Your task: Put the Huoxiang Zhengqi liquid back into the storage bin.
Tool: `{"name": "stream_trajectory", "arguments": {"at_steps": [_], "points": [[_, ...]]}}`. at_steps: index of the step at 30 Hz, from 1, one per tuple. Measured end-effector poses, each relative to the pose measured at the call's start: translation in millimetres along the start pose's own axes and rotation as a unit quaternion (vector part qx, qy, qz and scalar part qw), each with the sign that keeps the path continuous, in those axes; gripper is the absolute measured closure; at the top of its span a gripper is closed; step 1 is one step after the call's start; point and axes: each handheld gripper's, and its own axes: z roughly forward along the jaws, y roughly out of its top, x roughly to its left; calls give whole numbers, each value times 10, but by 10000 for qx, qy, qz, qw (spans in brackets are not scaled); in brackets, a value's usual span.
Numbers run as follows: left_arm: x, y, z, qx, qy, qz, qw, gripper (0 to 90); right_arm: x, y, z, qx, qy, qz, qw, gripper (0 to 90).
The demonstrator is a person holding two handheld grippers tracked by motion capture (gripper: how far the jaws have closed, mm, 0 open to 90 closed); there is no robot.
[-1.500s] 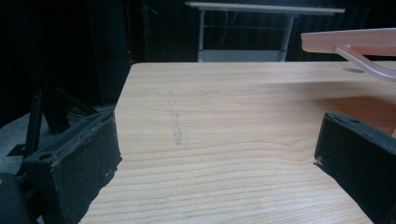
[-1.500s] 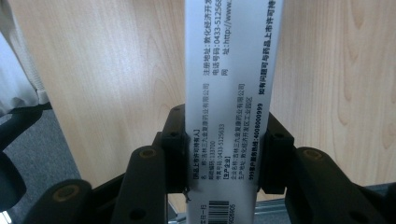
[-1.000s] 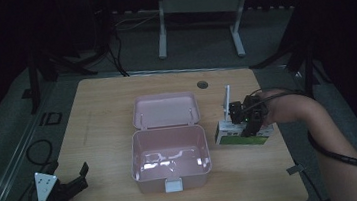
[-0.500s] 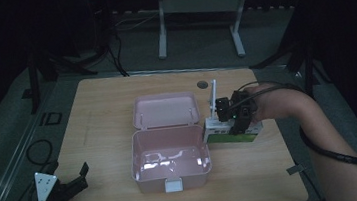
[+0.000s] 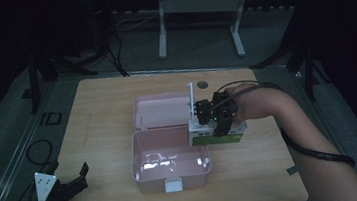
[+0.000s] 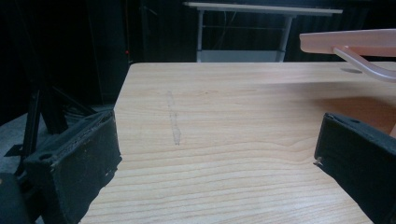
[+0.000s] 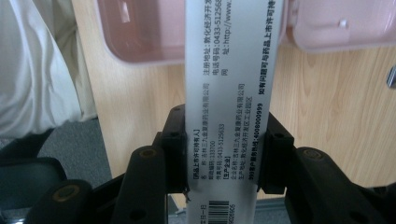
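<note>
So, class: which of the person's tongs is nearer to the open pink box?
Right. The right tongs, shut on a white and green carton, hang at the pink box's right rear corner. The left tongs rest open, off to the box's left near the table's edge.

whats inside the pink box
The open pink box looks empty: its glossy base shows only glare. The carton held in the right gripper covers its far right corner, so that bit is hidden.

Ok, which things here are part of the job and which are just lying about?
In use:
- white and green carton, clamped in the right gripper
- open pink box

Not in use:
- left gripper, open at the table corner
- metal stand behind
</note>
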Motion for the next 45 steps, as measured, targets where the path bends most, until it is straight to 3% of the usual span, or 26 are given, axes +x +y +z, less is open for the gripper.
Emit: {"name": "stream_trajectory", "arguments": {"at_steps": [4, 10, 24, 36, 45], "points": [[0, 0, 0, 1, -3, 2, 10000, 4, 26, 170, -61, -127, 30, -63, 9999, 619], [1, 0, 0, 2, -10, -7, 10000, 4, 68, 396, -77, -65, 33, -185, 9998, 619], [8, -1, -3, -3, -38, -21, 10000, 3, 230, 918, 142, 111, 76, -530, 9985, 618], [8, 0, -2, 1, -46, -18, 10000, 4, 327, 1074, 309, -80, 282, -624, 9976, 619], [7, 1, 0, 13, -53, -8, 10000, 3, 323, 1059, 578, -57, 467, -474, 9978, 618]]}}
